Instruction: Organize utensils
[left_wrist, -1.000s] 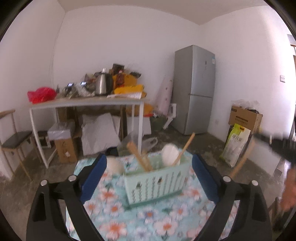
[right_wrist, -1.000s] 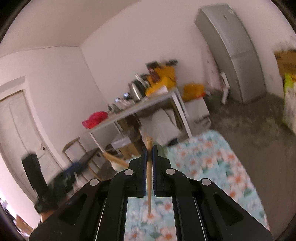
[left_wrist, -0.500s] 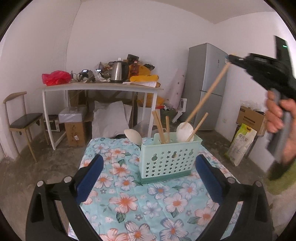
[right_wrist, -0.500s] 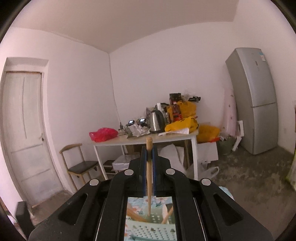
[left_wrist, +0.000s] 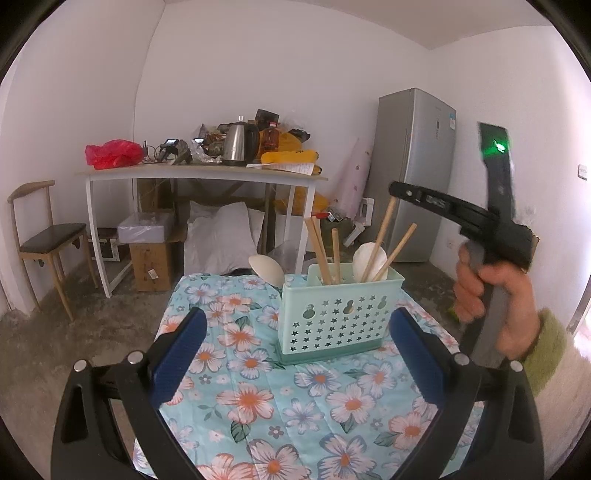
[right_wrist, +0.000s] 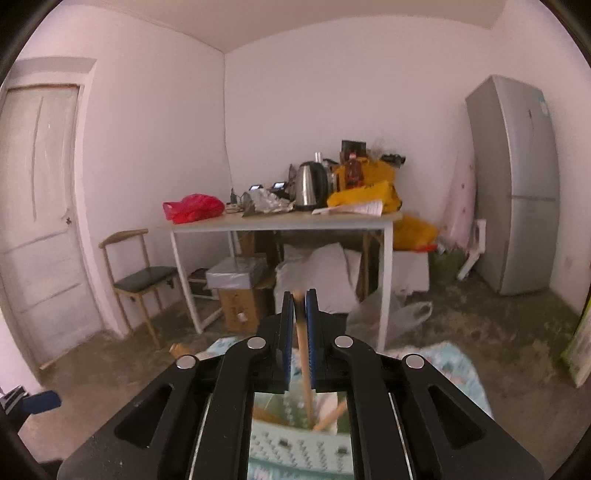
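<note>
A mint-green utensil holder (left_wrist: 340, 321) stands on the floral tablecloth (left_wrist: 295, 406), and several wooden chopsticks (left_wrist: 321, 251) and a white spoon (left_wrist: 364, 258) stand in it. Another white spoon (left_wrist: 266, 269) lies just behind it. My left gripper (left_wrist: 295, 317) is open, one finger on either side of the holder, and it touches nothing. A person's hand holds my right gripper (left_wrist: 395, 188) above the holder. Its jaws (right_wrist: 300, 295) are opening. A chopstick (right_wrist: 303, 362) leans loosely between the pads, and its lower end is down in the holder (right_wrist: 295, 446).
Across the room a white table (left_wrist: 199, 173) carries a kettle (left_wrist: 240, 144), a red bag (left_wrist: 110, 153) and clutter, with boxes beneath it. A wooden chair (left_wrist: 44, 236) stands at the left and a grey fridge (left_wrist: 413, 173) at the right. A door (right_wrist: 40, 229) is in the left wall.
The right gripper swung in from the right to a place above the holder and lowered its chopstick into it. Its pads have parted slightly, and the chopstick now tilts. The left gripper settled lower.
</note>
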